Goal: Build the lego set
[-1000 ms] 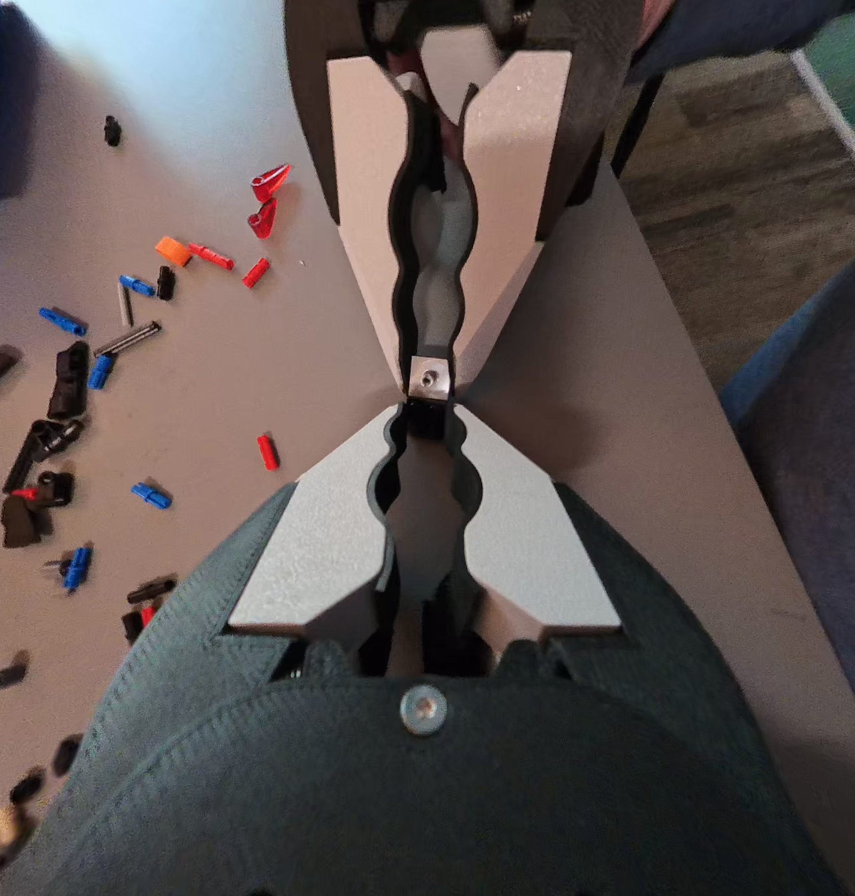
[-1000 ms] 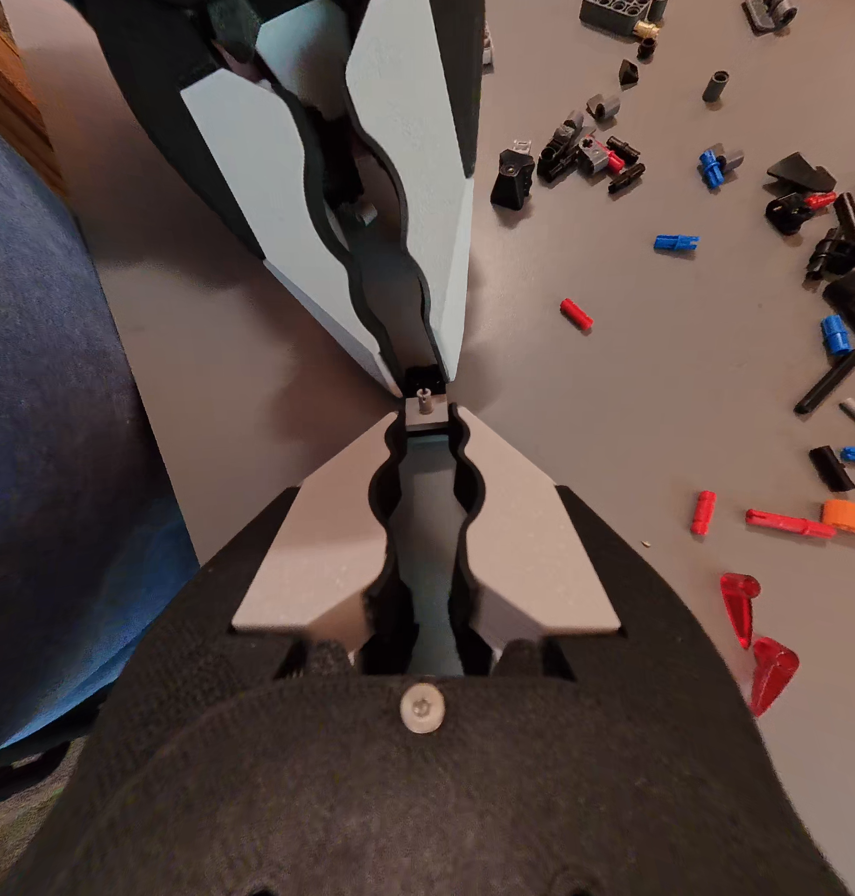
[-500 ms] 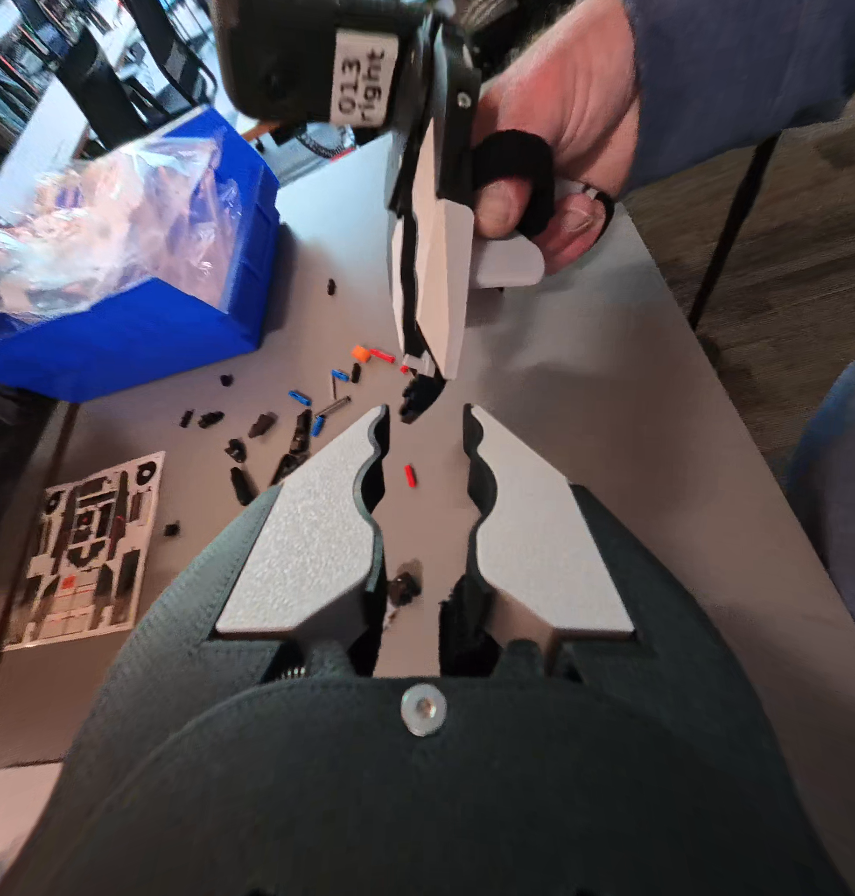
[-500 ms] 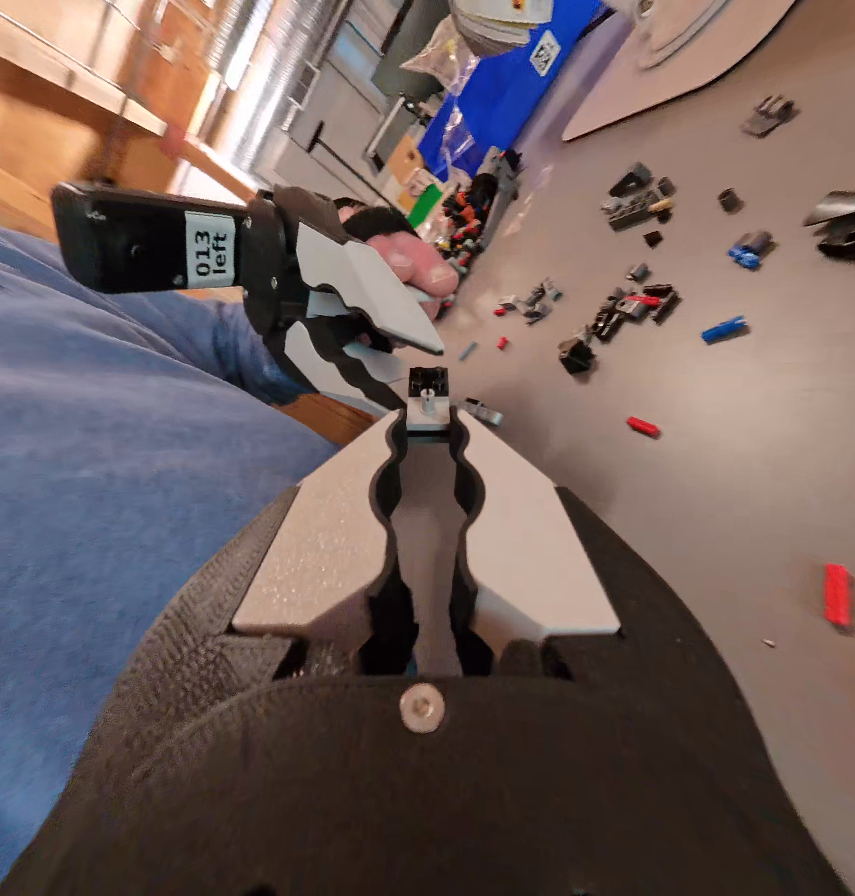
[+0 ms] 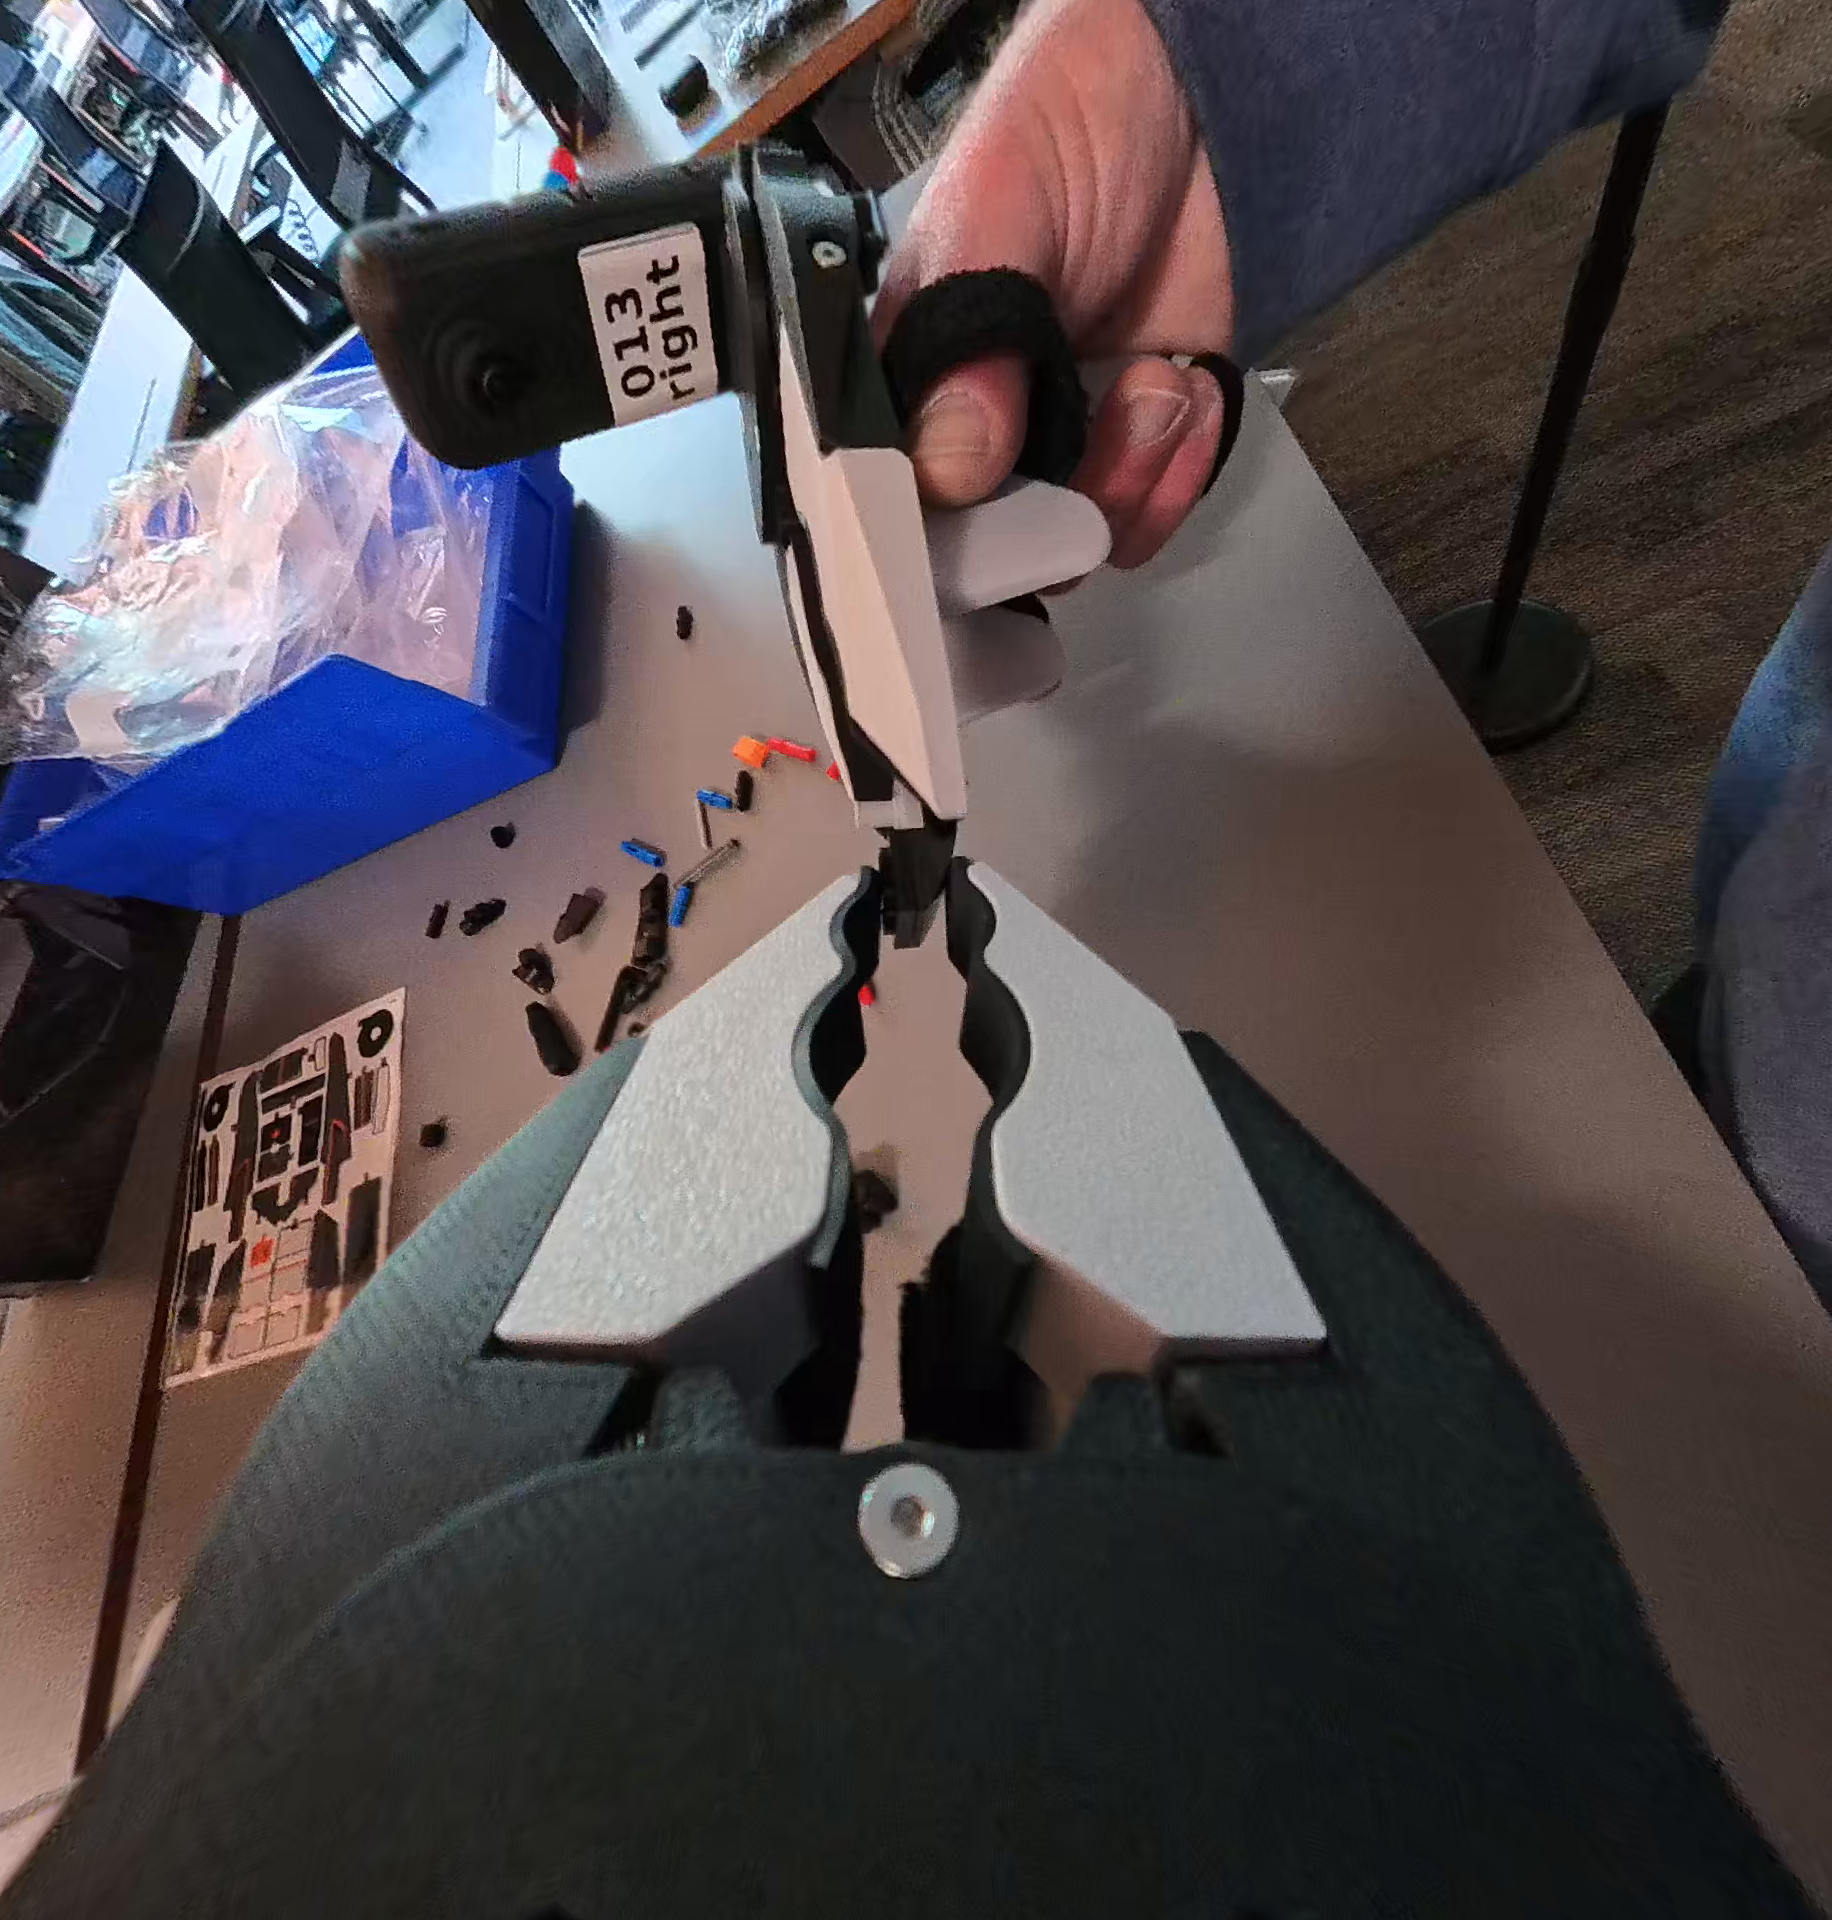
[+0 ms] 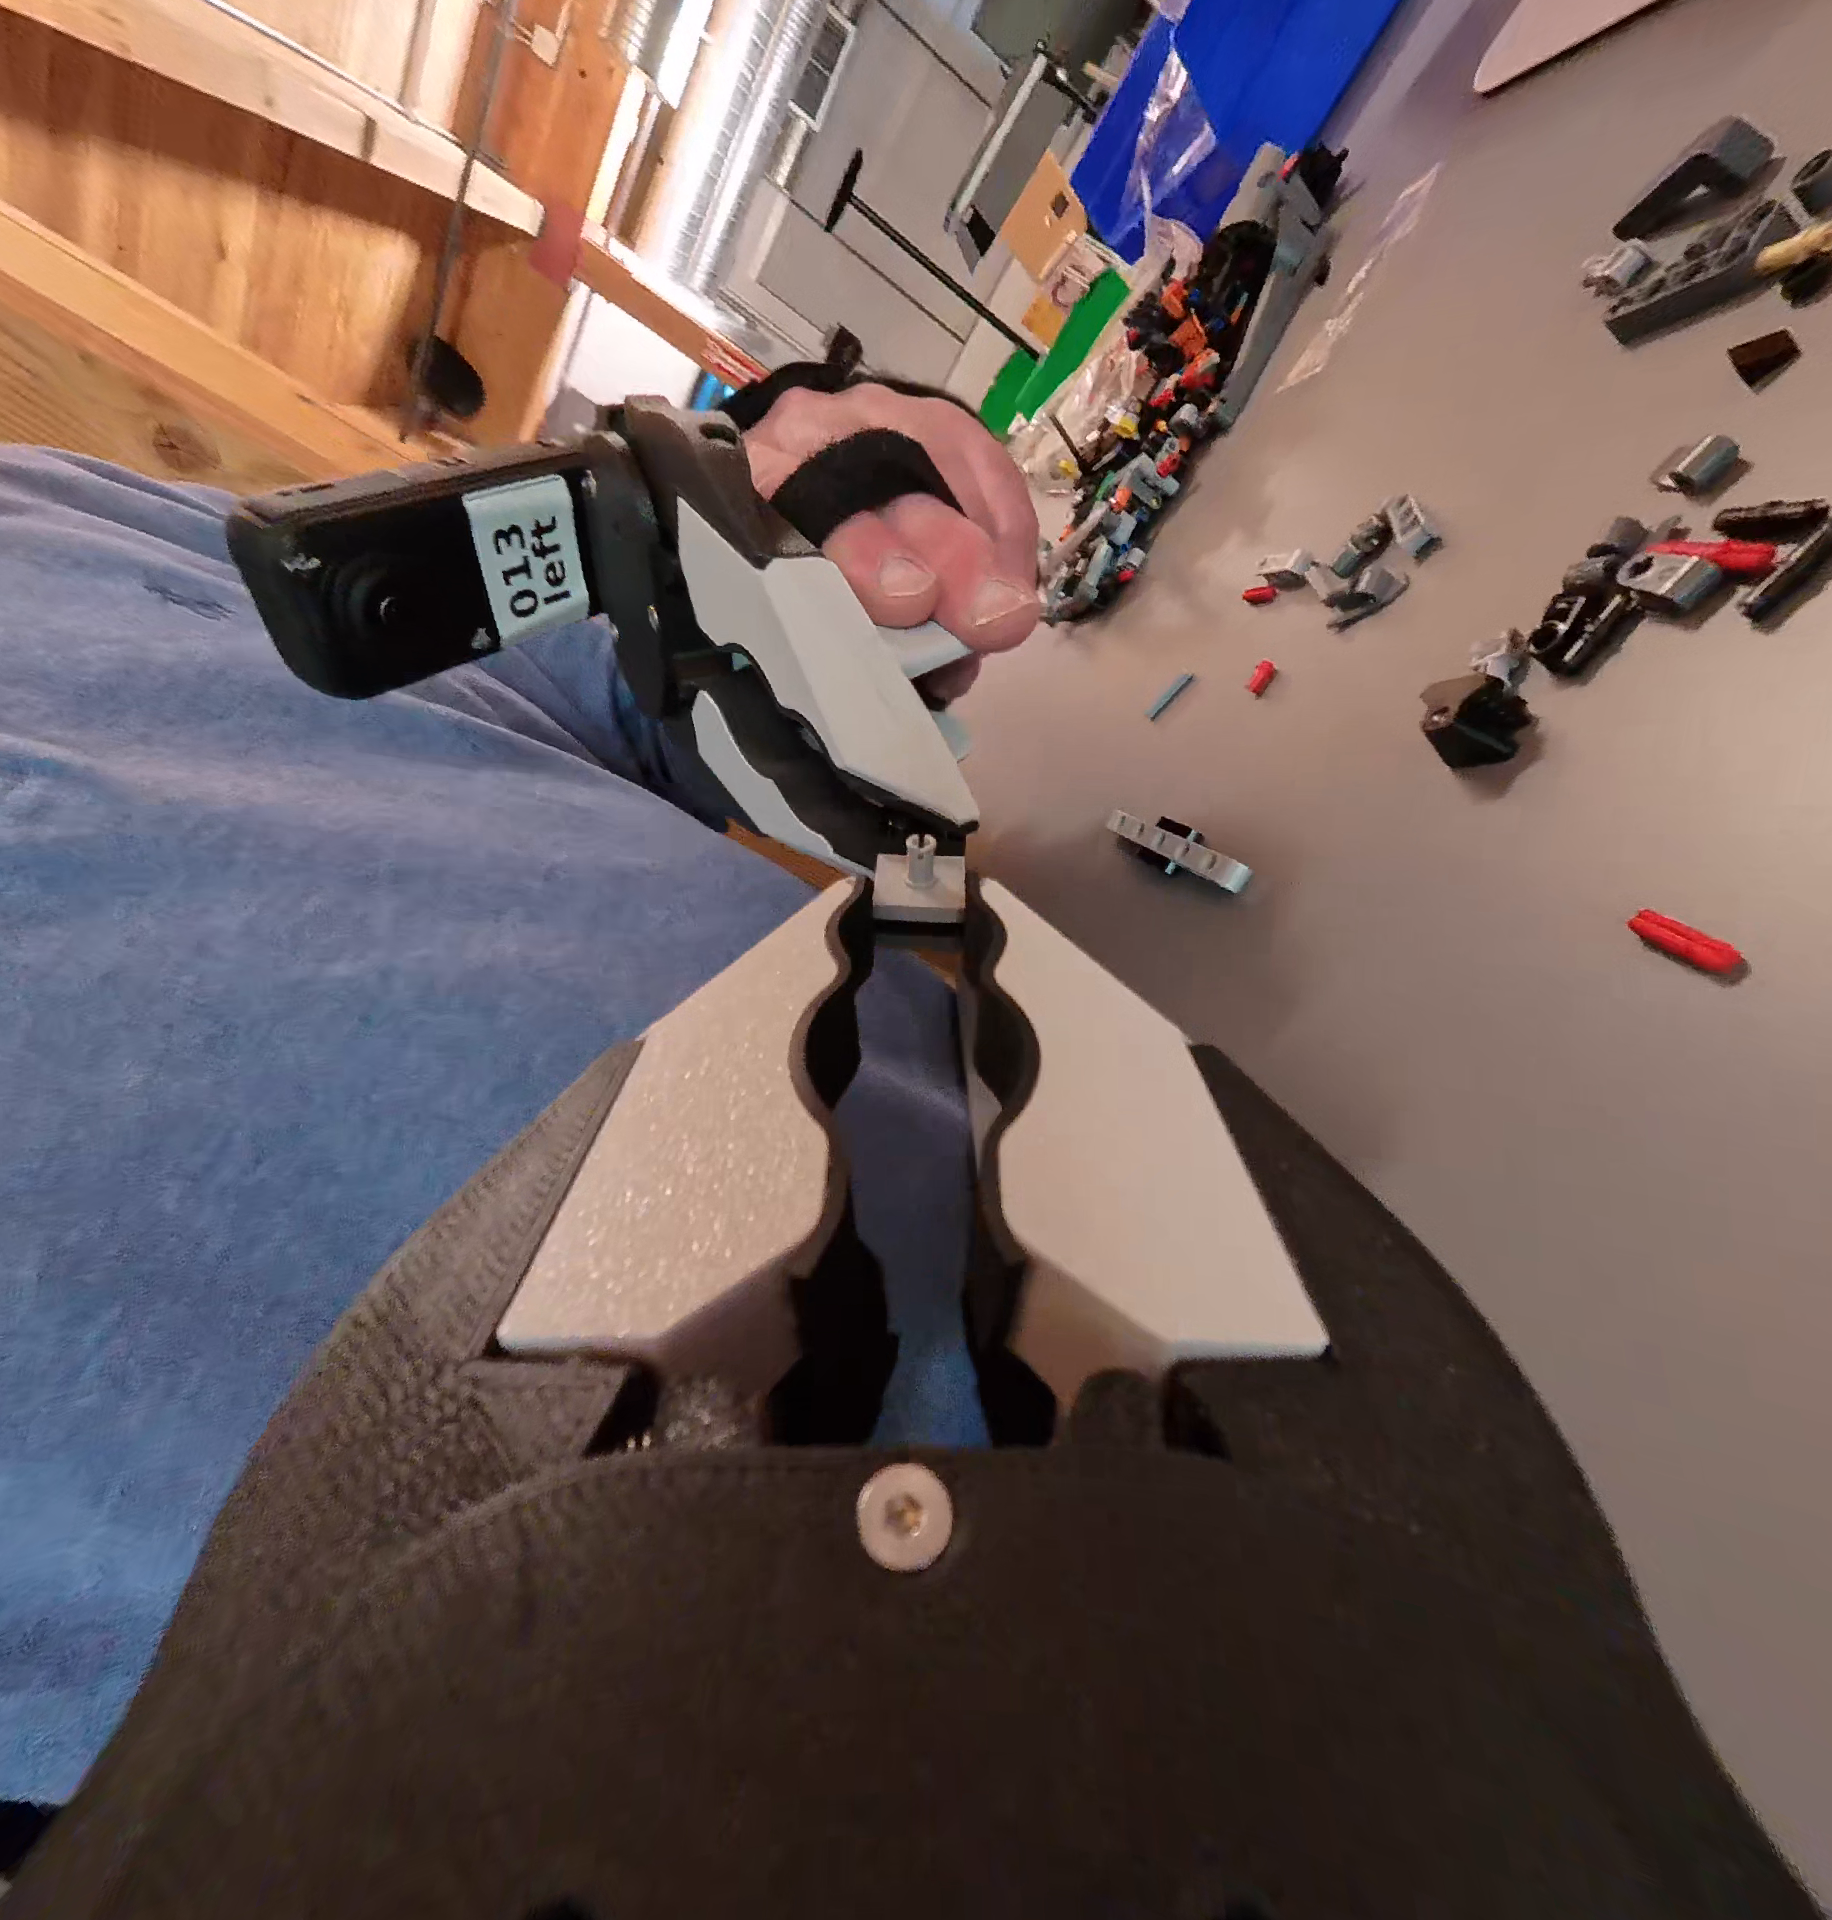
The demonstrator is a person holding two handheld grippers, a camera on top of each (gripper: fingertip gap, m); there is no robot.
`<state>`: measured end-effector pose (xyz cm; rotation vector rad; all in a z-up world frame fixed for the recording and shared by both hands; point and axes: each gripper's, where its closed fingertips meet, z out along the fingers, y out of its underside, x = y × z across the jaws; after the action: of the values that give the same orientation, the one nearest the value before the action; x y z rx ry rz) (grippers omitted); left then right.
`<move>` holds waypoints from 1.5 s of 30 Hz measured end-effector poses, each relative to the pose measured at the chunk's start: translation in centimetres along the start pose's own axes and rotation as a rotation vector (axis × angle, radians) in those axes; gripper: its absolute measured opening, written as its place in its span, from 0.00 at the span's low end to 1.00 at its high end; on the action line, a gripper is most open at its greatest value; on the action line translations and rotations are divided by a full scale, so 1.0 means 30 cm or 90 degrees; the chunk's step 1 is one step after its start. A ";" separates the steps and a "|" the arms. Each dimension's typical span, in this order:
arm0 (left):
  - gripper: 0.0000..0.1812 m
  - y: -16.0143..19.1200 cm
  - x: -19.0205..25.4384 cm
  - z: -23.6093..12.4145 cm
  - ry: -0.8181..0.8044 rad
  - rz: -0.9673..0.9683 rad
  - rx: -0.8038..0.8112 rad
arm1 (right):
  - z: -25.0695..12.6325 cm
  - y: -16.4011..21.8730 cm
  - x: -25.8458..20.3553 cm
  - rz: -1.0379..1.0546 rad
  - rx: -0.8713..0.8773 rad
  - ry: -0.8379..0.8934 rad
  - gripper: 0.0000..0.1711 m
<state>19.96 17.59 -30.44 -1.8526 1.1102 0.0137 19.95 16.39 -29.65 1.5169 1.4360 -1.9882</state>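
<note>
My right gripper (image 6: 917, 896) is shut on a small grey piece with a pin on top (image 6: 917, 883). A small black piece (image 5: 910, 902) sits on the end of that grey piece. My left gripper (image 5: 912, 883) has its fingertips closed around the black piece, and its jaws are narrow. In the left wrist view the right gripper (image 5: 907, 808) comes down from above, held by a hand. In the right wrist view the left gripper (image 6: 927, 823) comes in from the left and hides the black piece. Both are held above the grey table (image 5: 1255, 935).
Loose black, blue and red pieces (image 5: 631, 935) lie on the table to the left. A sticker sheet (image 5: 288, 1174) and a blue bin of plastic bags (image 5: 299, 748) are beyond them. A red pin (image 6: 1686, 940) and a grey beam (image 6: 1177, 847) lie nearby. The table edge is on the right. My two grippers' fingertips are within a few centimetres of each other.
Both grippers have lifted and tilted away from the table since a second ago. The left gripper was open half a second ago and has now closed in on the black piece again.
</note>
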 end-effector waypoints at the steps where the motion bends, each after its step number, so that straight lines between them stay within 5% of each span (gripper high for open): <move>1: 0.07 0.008 0.006 0.003 -0.003 -0.007 -0.004 | 0.004 0.006 0.009 -0.004 -0.002 0.010 0.08; 6: 0.19 0.047 0.005 -0.042 -0.038 -0.103 -0.011 | 0.020 0.037 0.075 -0.089 -0.055 0.111 0.08; 15: 0.15 0.220 0.023 -0.199 -0.115 -0.223 -0.076 | -0.021 0.085 0.248 -0.377 -0.287 0.356 0.08; 21: 0.13 0.297 0.053 -0.262 -0.149 -0.269 -0.106 | -0.031 0.120 0.328 -0.481 -0.396 0.407 0.08; 45: 0.19 0.449 0.076 -0.406 -0.197 -0.374 -0.172 | -0.077 0.067 0.270 -0.448 -0.307 0.428 0.19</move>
<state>6.89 5.34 -34.19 -2.2644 0.3396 0.1113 19.27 20.04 -37.47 1.6476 2.7844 -1.2182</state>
